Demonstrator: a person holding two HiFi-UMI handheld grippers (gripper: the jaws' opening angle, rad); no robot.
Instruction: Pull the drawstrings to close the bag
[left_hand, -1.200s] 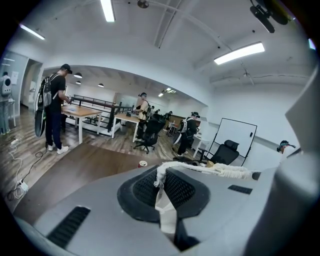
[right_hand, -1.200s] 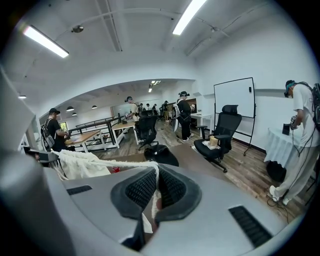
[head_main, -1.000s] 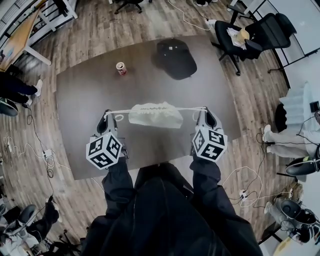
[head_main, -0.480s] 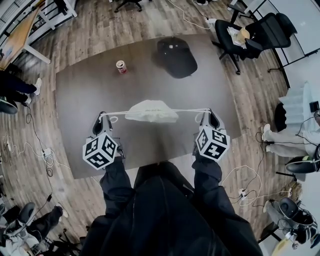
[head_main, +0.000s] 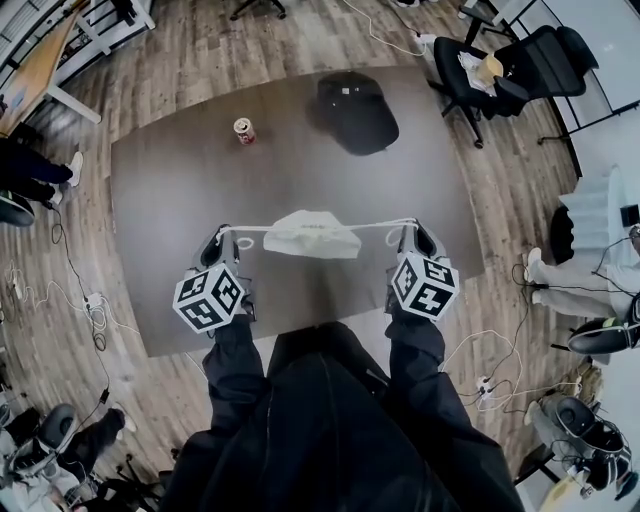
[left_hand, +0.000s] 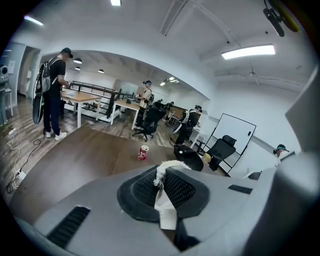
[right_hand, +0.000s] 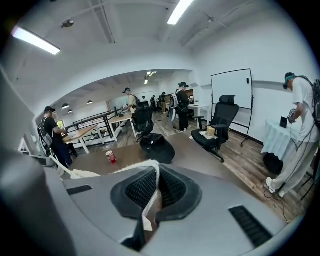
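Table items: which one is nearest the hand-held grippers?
The white bag, strung by its drawstrings between the left hand-held gripper and the right hand-held gripper; the red can and black cap lie farther back.

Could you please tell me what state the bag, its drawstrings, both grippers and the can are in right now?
White bag: mouth gathered nearly shut, between the two grippers.
Drawstrings: pulled taut out to both sides.
Left gripper: fingers shut on the drawstrings' left end.
Right gripper: fingers shut on the drawstrings' right end.
Can: upright on the table, apart from the bag.
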